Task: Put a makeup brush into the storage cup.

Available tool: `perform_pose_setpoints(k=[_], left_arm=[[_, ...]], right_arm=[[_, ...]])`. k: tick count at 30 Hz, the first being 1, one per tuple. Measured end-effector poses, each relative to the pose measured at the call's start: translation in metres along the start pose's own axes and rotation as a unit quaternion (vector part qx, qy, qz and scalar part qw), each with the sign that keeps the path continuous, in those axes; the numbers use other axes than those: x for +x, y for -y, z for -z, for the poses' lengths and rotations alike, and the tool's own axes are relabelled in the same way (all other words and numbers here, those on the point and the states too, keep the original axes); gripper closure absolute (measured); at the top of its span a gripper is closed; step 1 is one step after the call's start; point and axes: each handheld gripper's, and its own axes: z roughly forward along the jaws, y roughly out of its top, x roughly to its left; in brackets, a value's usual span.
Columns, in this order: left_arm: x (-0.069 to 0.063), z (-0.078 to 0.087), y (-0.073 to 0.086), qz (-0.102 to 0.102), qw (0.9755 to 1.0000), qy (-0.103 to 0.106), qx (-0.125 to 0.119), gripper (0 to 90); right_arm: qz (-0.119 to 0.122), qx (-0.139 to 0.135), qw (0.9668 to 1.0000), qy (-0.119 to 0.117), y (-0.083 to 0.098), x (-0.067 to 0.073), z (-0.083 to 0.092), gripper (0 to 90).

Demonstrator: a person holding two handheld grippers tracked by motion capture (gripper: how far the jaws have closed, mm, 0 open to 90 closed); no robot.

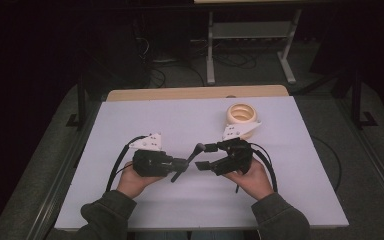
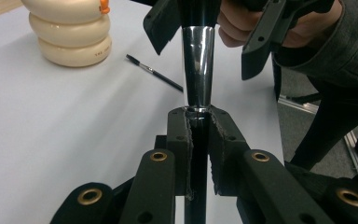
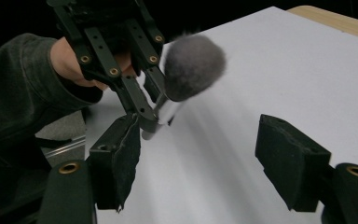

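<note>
The makeup brush point(image 1: 187, 161) sits in the air above the middle of the worktop point(image 1: 130, 210), a little toward your near edge, and your left gripper point(image 1: 180, 163) has its jaws clamped tight on the handle just below the shiny metal ferrule point(image 2: 198, 70). In the left gripper view the black handle runs down between the two padded jaws, with the ferrule rising out of them toward your other hand. The fluffy grey head point(image 3: 193, 65) points up and away, toward your right gripper point(image 1: 211, 156), and reaches the gap between that gripper's jaws. Those right jaws stand wide apart and hold nothing; in the right gripper view you can see bare white surface between them, with the brush head beyond, near the one at the left of that view. Your left hand point(image 1: 132, 182) and right hand point(image 1: 254, 181) come in from the near edge, both in dark sleeves. Out toward the far right corner of the worktop stands a cream ribbed holder point(image 1: 242, 117), made of stacked rounded rings and open at the top, well apart from the brush. In the left gripper view a thin black brush point(image 2: 154, 72) lies flat on the surface beside that holder, touching neither it nor the grippers.
</note>
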Motion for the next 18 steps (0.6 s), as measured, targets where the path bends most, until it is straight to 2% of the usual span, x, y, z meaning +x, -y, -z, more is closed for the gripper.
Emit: perform_pose_setpoints(k=[4, 5, 7, 8, 9, 11, 12, 14, 15, 18], left_arm=[[-0.0013, -0.0023, -0.0019, -0.005, 1.0000, 0.002, -0.001, 79.7], [-0.0021, -0.0033, -0.0022, -0.003, 1.0000, 0.001, -0.002, 79.6], [-0.0023, -0.0040, -0.0032, -0.006, 1.0000, 0.002, 0.000, 79.6], [-0.0028, -0.0047, -0.0032, -0.006, 1.0000, 0.001, -0.003, 79.6], [-0.0030, -0.0052, -0.0032, -0.007, 1.0000, 0.000, -0.003, 79.6], [-0.0040, -0.0061, -0.0033, -0.010, 0.9999, 0.002, -0.002, 79.6], [-0.0047, -0.0069, -0.0035, -0.011, 0.9999, 0.001, -0.003, 79.6], [-0.0058, -0.0075, -0.0038, -0.013, 0.9999, 0.002, 0.000, 79.6], [-0.0061, -0.0079, -0.0039, -0.012, 0.9999, 0.001, 0.000, 79.6], [-0.0068, -0.0079, -0.0041, -0.010, 0.9999, 0.003, -0.005, 79.7]], right_arm=[[-0.002, -0.003, 0.9999, -0.010, -0.0025, 0.0018, -0.0018, 38.0], [-0.003, -0.003, 0.9998, -0.019, -0.0040, 0.0023, -0.0028, 43.6], [-0.005, -0.004, 0.9997, -0.022, -0.0045, 0.0019, -0.0036, 45.8], [-0.010, -0.003, 0.9996, -0.026, -0.0051, 0.0015, -0.0042, 48.6], [-0.014, -0.005, 0.9993, -0.035, -0.0052, 0.0005, -0.0055, 55.1], [-0.015, -0.002, 0.9991, -0.039, -0.0051, 0.0004, -0.0062, 57.4], [-0.017, 0.002, 0.9989, -0.043, -0.0048, 0.0002, -0.0070, 63.0], [-0.018, 0.001, 0.9987, -0.047, -0.0046, 0.0000, -0.0071, 66.2], [-0.021, -0.001, 0.9983, -0.054, -0.0045, -0.0005, -0.0074, 71.1], [-0.030, -0.007, 0.9976, -0.062, -0.0044, -0.0019, -0.0077, 72.9]])
